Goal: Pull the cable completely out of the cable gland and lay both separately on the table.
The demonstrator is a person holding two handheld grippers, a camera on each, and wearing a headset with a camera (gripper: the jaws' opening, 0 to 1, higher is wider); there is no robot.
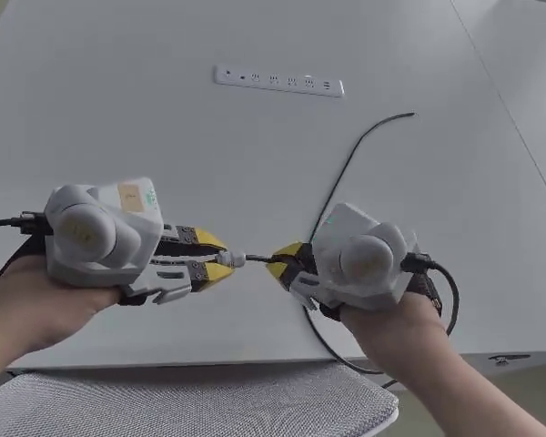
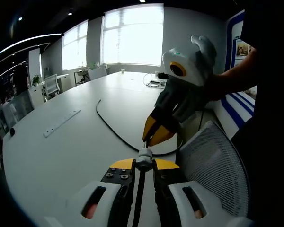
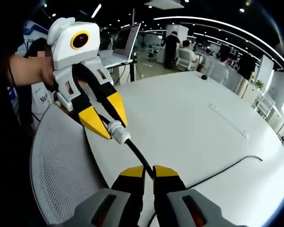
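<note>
Closest in, at 6 o'clock in the head view, sits a pale grey mesh chair back (image 1: 209, 401). Just above it, over the near edge of the white worktop (image 1: 164, 137), the two tools meet almost tip to tip. The left tool (image 1: 220, 257) has its yellow-tipped jaws pressed onto the small white plastic cable gland (image 1: 229, 259), held clear of the worktop. The right tool (image 1: 278, 261) is pinched on the thin black cable (image 3: 138, 153) just beside the gland's mouth. Past that tool the cable droops over the worktop edge, then runs back across the surface toward 1 o'clock. A long white power strip (image 1: 278, 82) lies at 12 o'clock, well apart.

With the tools this near, the pull looks barely begun. Hold the gland firm and draw the right tool straight along the gland's axis, toward 3 o'clock, so the cable does not bind in the seal. How much cable sits behind the gland I cannot tell, so several short pulls may be needed, re-pinching near the mouth each time.
</note>
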